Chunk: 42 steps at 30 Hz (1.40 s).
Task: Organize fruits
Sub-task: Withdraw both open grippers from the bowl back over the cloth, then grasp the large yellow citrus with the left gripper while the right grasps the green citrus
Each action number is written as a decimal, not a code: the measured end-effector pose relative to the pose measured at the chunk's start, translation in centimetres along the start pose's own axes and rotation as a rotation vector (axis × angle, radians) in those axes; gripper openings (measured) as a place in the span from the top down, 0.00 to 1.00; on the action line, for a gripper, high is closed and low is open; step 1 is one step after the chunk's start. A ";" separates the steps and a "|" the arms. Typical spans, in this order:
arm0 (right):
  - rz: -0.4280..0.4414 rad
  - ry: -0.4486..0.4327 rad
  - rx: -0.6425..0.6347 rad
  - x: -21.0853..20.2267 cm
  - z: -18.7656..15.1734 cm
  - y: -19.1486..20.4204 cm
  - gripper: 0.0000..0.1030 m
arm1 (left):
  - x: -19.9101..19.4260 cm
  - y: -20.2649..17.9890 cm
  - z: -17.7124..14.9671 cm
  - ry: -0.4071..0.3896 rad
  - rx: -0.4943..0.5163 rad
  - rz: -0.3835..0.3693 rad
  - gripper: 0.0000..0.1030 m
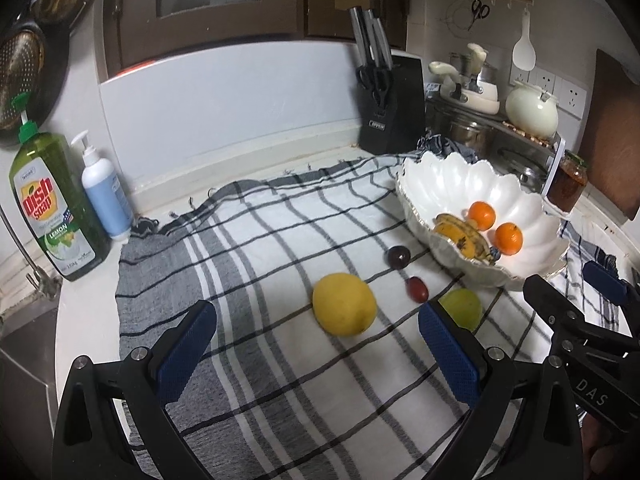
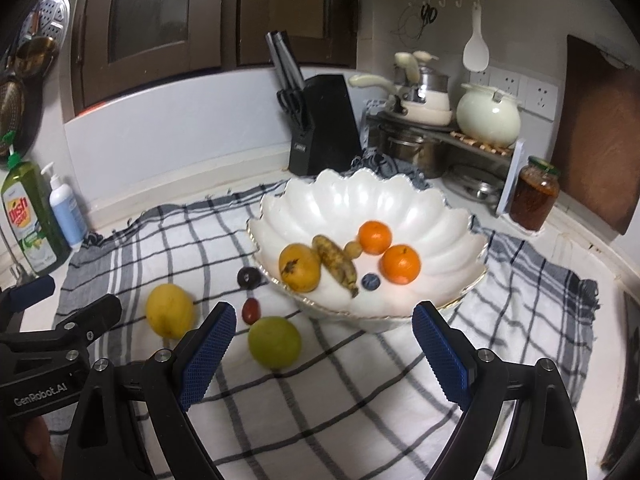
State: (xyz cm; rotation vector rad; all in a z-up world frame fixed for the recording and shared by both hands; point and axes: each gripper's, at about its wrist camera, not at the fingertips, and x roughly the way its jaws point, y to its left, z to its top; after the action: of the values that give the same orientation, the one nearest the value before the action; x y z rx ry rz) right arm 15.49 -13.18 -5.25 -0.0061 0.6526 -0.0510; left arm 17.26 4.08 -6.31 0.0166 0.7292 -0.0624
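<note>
Left wrist view showed the left hand-held gripper [image 1: 316, 354] with its blue-padded jaws spread wide and empty, framing the round yellow lemon [image 1: 344, 304] at centre frame on the grey-and-white checked cloth [image 1: 240, 248] that covered the worktop. The right hand-held gripper [image 2: 324, 356] in the right wrist view was likewise wide open and held nothing; the round green fruit [image 2: 274, 342] lay just above its left pad, near lower centre.

The white scalloped ceramic bowl [image 2: 400, 204] sat at centre right of that view and already held two oranges [image 2: 401, 264], a spotted banana [image 2: 336, 264] and a yellow-orange fruit [image 2: 299, 267]. A dark plum [image 2: 249, 278] and a small red grape-like fruit [image 2: 252, 311] remained loose on the cloth between the lemon and the bowl.

Judged step: approach for pickup of the loose fruits. For a sound grasp, each fruit should be centred between the pads before closure, with the pads at its widest girth. Round fruit will likely roll on cloth if nudged by one pad first. Closure should be gentle enough to avoid bruising. Both grippers were close together, so a collision was a risk.
</note>
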 end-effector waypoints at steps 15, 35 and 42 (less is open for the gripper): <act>0.039 0.091 -0.017 5.0 -1.9 1.8 0.15 | 4.1 1.3 -1.2 0.069 -0.002 -0.015 0.00; 0.124 0.210 -0.014 9.7 -3.2 2.8 0.52 | 6.9 1.5 -1.4 0.117 -0.002 -0.032 0.00; 0.122 0.198 0.003 9.3 -3.2 2.4 0.52 | 8.0 0.7 -1.3 0.133 0.012 -0.050 0.01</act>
State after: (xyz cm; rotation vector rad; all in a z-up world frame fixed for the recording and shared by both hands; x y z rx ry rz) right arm 21.01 -11.26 -13.44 0.0416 0.8495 0.0658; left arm 22.39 4.44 -12.58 0.0138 0.8618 -0.1141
